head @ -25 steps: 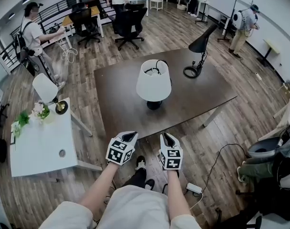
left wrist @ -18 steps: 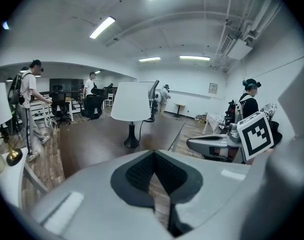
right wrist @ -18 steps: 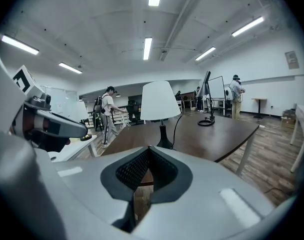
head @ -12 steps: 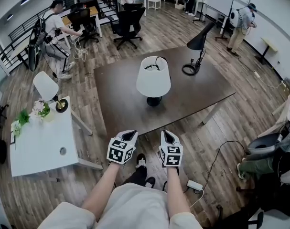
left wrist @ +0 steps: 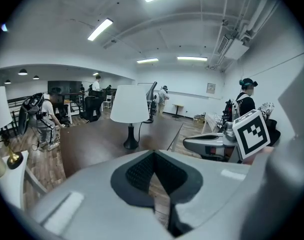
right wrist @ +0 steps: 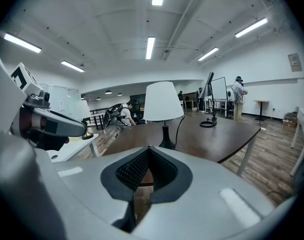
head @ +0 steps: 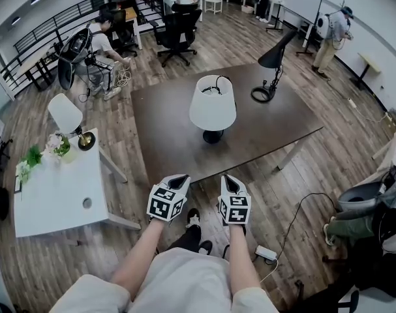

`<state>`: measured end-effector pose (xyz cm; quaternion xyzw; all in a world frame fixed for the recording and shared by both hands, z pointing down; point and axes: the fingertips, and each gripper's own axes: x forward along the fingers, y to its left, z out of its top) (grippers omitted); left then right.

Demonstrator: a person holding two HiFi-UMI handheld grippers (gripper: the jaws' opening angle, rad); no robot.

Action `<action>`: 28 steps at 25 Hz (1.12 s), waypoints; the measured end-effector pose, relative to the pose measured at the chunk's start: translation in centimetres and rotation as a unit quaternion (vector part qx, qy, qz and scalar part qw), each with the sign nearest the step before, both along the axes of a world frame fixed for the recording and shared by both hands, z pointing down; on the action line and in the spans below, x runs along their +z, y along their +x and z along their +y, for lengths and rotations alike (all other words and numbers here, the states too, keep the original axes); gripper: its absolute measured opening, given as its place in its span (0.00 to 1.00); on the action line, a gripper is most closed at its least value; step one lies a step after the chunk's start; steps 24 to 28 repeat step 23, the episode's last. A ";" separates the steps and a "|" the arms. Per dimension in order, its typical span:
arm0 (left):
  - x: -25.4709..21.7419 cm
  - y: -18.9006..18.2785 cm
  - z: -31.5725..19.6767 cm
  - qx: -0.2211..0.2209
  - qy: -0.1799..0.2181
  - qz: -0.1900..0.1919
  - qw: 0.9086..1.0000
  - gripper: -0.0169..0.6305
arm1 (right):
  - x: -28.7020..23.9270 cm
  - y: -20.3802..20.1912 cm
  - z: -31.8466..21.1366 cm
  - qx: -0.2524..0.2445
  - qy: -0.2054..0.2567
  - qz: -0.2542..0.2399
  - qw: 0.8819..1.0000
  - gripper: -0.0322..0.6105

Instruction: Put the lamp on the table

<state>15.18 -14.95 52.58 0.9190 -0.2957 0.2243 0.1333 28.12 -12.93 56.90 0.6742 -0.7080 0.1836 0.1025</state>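
The lamp (head: 213, 104), with a white shade and a dark stem and foot, stands upright near the middle of the dark brown table (head: 165, 132). It also shows in the left gripper view as the lamp (left wrist: 128, 104) and in the right gripper view as the lamp (right wrist: 163, 101). My left gripper (head: 179, 182) and right gripper (head: 228, 182) hover side by side over the floor just short of the table's near edge, well apart from the lamp. The left gripper (left wrist: 153, 154) and the right gripper (right wrist: 148, 149) are both shut, with nothing between the pads.
A black desk lamp (head: 274, 54) stands at the table's far right. A white side table (head: 54, 201) at the left carries a small white lamp (head: 65, 115) and flowers (head: 56, 149). Office chairs (head: 178, 28) and people are behind. A power strip (head: 264, 253) lies on the floor.
Both grippers have stayed almost in place before the table. At the back left a person has moved right and bent down by a chair.
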 end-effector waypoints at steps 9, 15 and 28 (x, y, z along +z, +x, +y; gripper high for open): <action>-0.3 -0.1 0.1 0.001 0.001 0.000 1.000 0.03 | -0.4 -0.2 -0.3 -0.005 -0.001 0.007 1.000 0.09; -0.1 0.0 0.1 0.001 -0.001 -0.003 1.000 0.03 | -0.2 -0.1 -0.3 -0.007 -0.004 0.007 1.000 0.09; 0.3 0.4 0.0 -0.001 -0.002 -0.005 1.000 0.03 | 0.0 0.5 -0.2 -0.007 -0.005 0.009 1.000 0.09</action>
